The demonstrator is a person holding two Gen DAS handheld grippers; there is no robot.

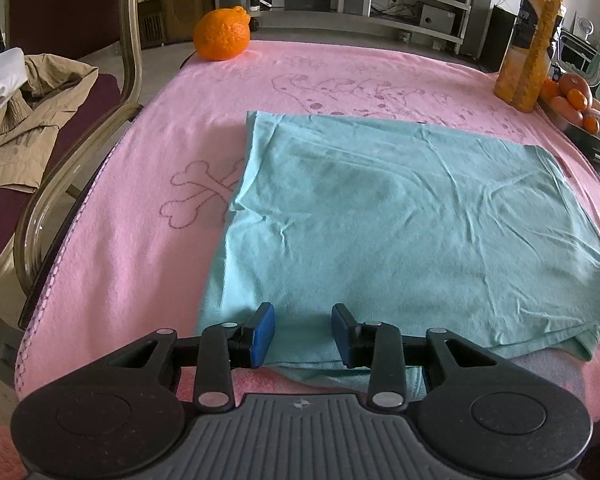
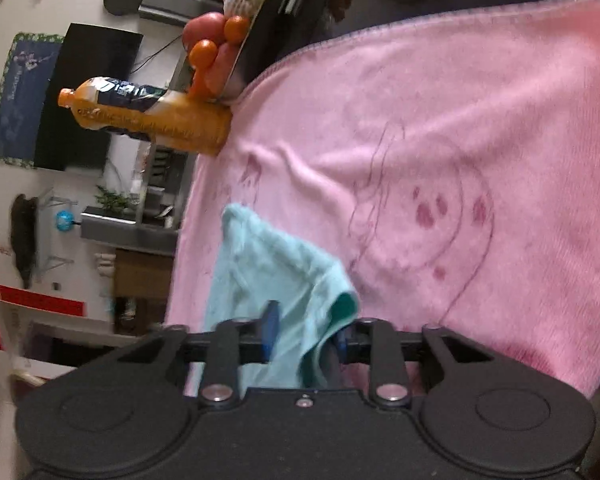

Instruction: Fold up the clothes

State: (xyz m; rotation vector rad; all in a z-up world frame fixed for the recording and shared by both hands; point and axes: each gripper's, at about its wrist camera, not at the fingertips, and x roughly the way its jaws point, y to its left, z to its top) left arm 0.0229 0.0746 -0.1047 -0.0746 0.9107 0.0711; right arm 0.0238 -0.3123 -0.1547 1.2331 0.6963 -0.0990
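Pink blanket [image 1: 112,216] — fruit in tray [image 1: 592,136]; left hand-held gripper [image 1: 303,334] spread, right hand-held gripper [image 2: 305,334] pinching teal garment [image 2: 268,264].

We noted the fruit tray [image 1: 592,136] cut off at the right edge; the right gripper's [image 2: 306,338] blue pads were largely hidden by teal cloth [image 2: 268,276].

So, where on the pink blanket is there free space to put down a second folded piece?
Free: the pink blanket left of the teal garment, and the far strip between the big orange and juice bottle. Crowded: the far right corner, with the bottle and fruit tray.
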